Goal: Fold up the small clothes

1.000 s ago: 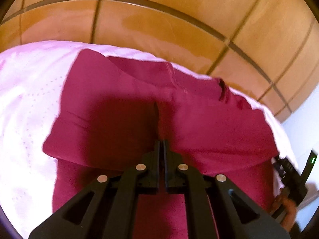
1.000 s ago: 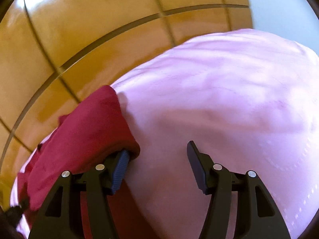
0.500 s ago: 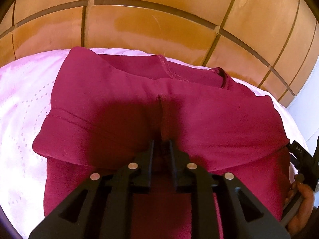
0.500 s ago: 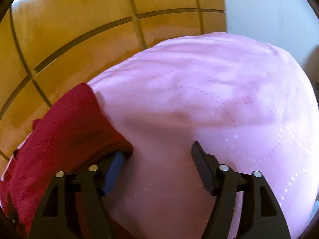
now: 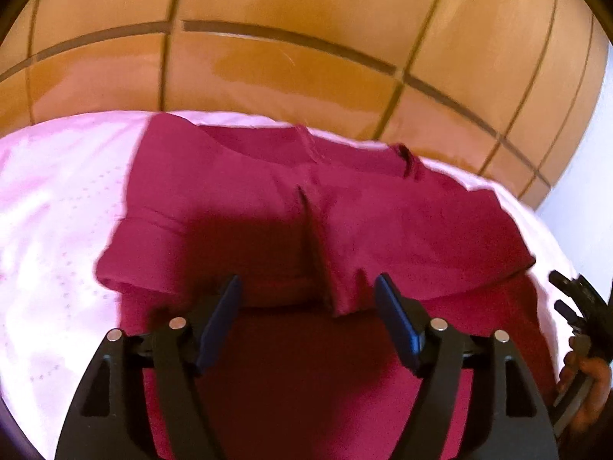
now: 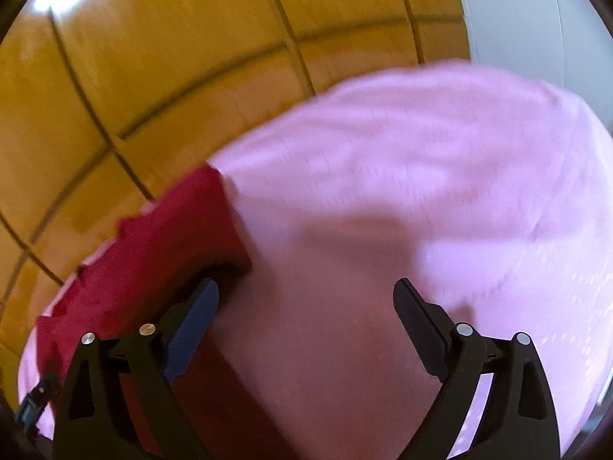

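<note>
A dark red garment [image 5: 345, 222] lies folded over itself on a pink quilted sheet [image 5: 49, 230]. A raised crease runs down the middle of its upper layer. My left gripper [image 5: 308, 291] hovers over the folded edge with its jaws opening; the cloth edge lies between the pads untouched. In the right wrist view the garment's corner [image 6: 161, 253] lies at the left. My right gripper [image 6: 306, 295] is also opening, wide over the pink sheet [image 6: 402, 176]. Its left fingertip [image 6: 203, 303] sits just beside the red corner, gripping nothing.
Orange floor tiles [image 5: 287, 61] with dark grout lie beyond the sheet's far edge. A pale wall [image 6: 513, 19] stands at the right. A hand on the other gripper's handle [image 5: 582, 364] shows at the left wrist view's right edge.
My left gripper, shut on a pinch of the red cloth a second ago, has opened and let it go. My right gripper has opened wider and drawn back from the garment's corner.
</note>
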`<state>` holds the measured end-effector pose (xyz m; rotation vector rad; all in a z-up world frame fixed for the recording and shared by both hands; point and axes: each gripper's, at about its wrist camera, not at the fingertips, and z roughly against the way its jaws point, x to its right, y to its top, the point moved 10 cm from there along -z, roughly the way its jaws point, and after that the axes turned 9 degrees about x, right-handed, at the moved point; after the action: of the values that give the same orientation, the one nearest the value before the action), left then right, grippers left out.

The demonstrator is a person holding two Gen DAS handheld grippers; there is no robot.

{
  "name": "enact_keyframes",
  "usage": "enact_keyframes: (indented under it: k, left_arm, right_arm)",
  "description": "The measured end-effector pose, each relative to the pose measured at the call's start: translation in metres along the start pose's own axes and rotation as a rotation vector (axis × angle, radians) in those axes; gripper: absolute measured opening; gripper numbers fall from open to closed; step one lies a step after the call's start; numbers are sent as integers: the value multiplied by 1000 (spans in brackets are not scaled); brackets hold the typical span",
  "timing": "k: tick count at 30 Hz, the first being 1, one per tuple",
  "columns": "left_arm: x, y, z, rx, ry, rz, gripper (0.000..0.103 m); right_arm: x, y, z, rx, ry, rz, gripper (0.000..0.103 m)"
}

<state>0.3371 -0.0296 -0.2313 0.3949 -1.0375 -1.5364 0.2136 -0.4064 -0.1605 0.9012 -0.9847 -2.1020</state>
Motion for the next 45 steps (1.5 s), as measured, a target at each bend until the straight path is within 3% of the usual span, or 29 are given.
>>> enact_keyframes:
  k: [5,9,12,14,17,19,20,22,23,28,33,36,40,45]
  left_arm:
    - [-28,13,-1,19,96,40,73]
    - [-46,18,-12,2,155,19,73]
    - [-61,15,-22,-28,233,-24,71]
    - [-68,11,-27,-48,242,-9,71]
    - [-70,8,-31,-56,265,-21,72]
    - [-73,6,-34,-58,289,-27,72]
    - [-73,5,-34,-57,294,-23,72]
    - [-75,5,-37,-54,299,-15,72]
    - [-76,5,-38,-53,298,-11,72]
    - [-73,5,-37,-50,294,-26,75]
    - [-59,2,-28,-58,273,-73,92]
    - [-45,-4,-8,-50,268,-114,100]
    - [-39,-25,9,-105,234,-101,100]
    - [-46,-41,31,-105,235,-46,100]
  right_arm:
    - [-46,22,-4,59,102,112,90]
    - [-91,23,-17,70,210,245,64]
    - [-117,20,-43,18,256,313,61]
    - [-123,17,-64,-26,256,323,61]
    - [-113,0,-101,-122,186,322,61]
    - [-96,-12,-120,-169,95,300,62]
    - [-93,-10,-123,-153,64,281,67]
    - [-85,-11,-130,-161,-8,284,87]
    - [-82,-14,-134,-179,-21,273,90]
    - [-78,-11,-131,-169,-2,249,90]
    - [-82,6,-95,-22,-7,269,93]
    - [-82,-1,-81,-43,-15,312,93]
    - [-84,-15,-57,-56,7,361,93]
    - [-92,-35,-28,-62,52,408,93]
